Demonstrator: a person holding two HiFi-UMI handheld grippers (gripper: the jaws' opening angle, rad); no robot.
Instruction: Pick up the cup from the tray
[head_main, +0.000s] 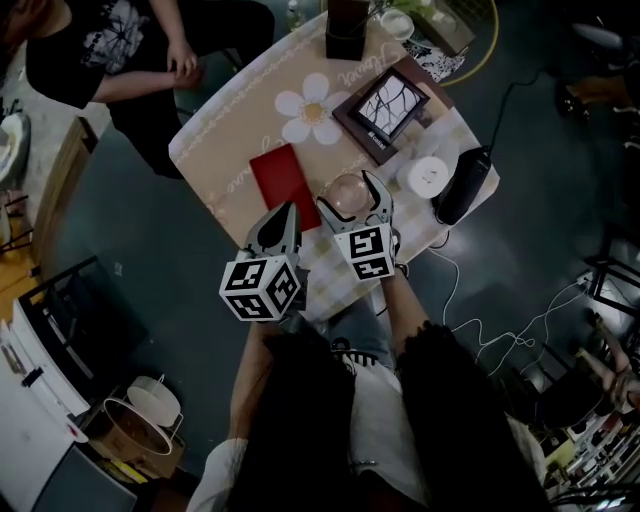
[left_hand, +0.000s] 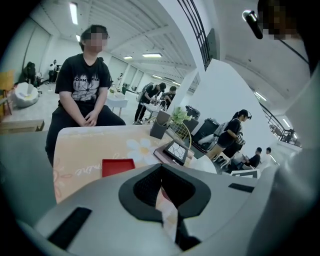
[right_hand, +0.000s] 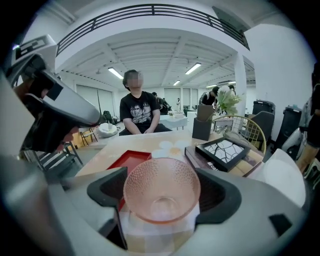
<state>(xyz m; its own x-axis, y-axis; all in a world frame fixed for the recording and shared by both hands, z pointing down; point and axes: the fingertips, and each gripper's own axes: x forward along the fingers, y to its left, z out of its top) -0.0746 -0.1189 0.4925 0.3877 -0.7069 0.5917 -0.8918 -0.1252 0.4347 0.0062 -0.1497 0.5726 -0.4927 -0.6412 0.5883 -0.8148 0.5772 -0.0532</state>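
Pink pebbled glass fills the right gripper view: the cup (right_hand: 161, 192) sits squarely between the jaws of the right tongs (right_hand: 163, 186), mouth up. A dark pad presses against its wall on either side, so these tongs are pinching it.

In the head view the cup is no longer on the red tray (head_main: 283, 178). It is just beside the tray's right edge, over the checked cloth along the near edge of the table (head_main: 230, 130). No view shows whether its base rests on the cloth or hangs just above it.

The left tongs (head_main: 286, 218) are pressed together with nothing between them. They point at the tray's near edge from the person's side, close beside the right tongs but apart from the cup.

The relation that matters for the next move is that the cup is centred in the right tongs and its round body has no long axis to line up. The right hand is the one engaged, so the coming move looks like a straight lift upward. The likely risk is the smooth, flared glass slipping down between the pads.
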